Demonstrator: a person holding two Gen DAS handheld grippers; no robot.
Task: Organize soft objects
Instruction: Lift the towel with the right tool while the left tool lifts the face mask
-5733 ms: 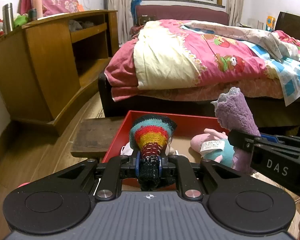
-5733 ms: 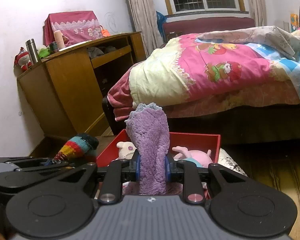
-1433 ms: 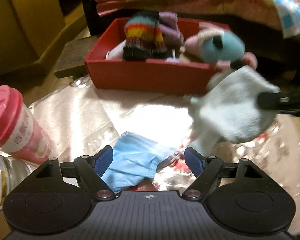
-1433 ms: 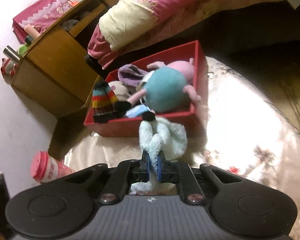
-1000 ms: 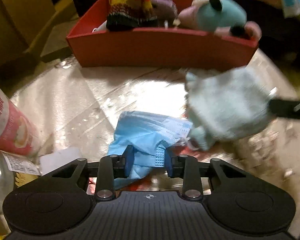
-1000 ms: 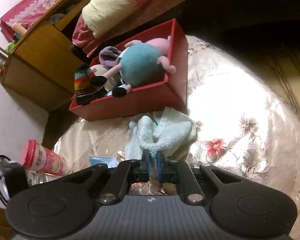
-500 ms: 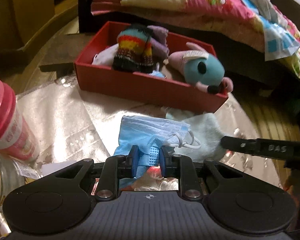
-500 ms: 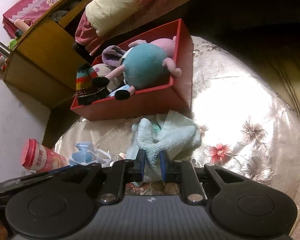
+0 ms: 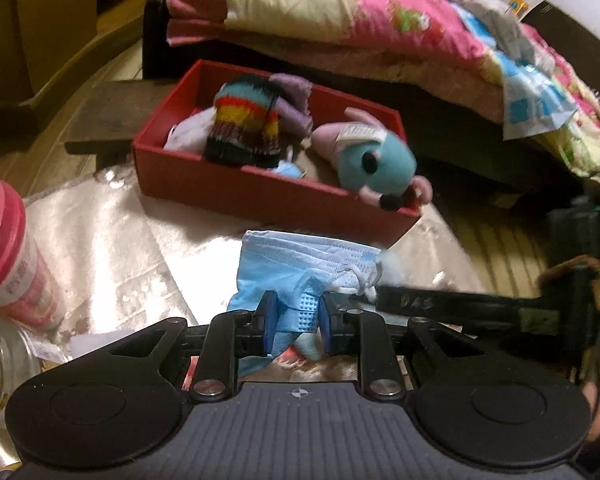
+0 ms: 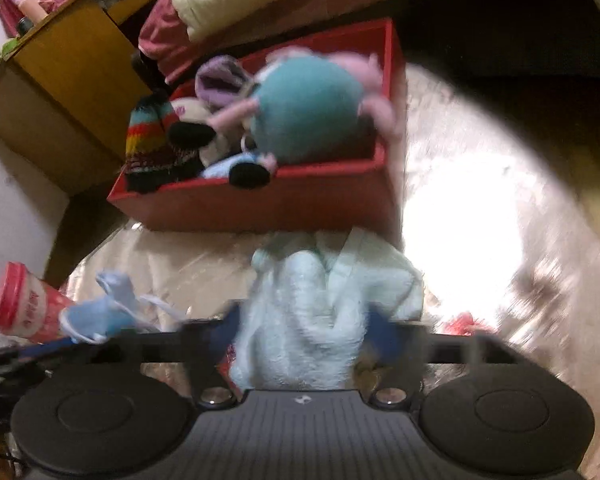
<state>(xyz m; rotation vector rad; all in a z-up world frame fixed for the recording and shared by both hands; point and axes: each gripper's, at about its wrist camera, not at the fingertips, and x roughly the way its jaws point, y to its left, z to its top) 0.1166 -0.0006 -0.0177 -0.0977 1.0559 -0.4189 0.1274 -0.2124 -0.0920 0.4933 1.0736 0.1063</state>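
1. The left gripper (image 9: 296, 322) pinches a crumpled pale blue pleated face mask (image 9: 300, 268) between its blue pads, just in front of the red rectangular box (image 9: 260, 196).
2. The right gripper (image 10: 304, 332), blurred, has its fingers spread wide around a fluffy light blue towel (image 10: 320, 312) lying on the shiny floral tablecloth (image 10: 480, 240), against the box's near wall.
3. Inside the box lie a striped knitted hat (image 9: 244, 124), a purple fuzzy cloth (image 9: 292, 100) and a teal-and-pink plush toy (image 9: 376, 160).
4. A pink-lidded cup (image 9: 8, 256) stands at far left.
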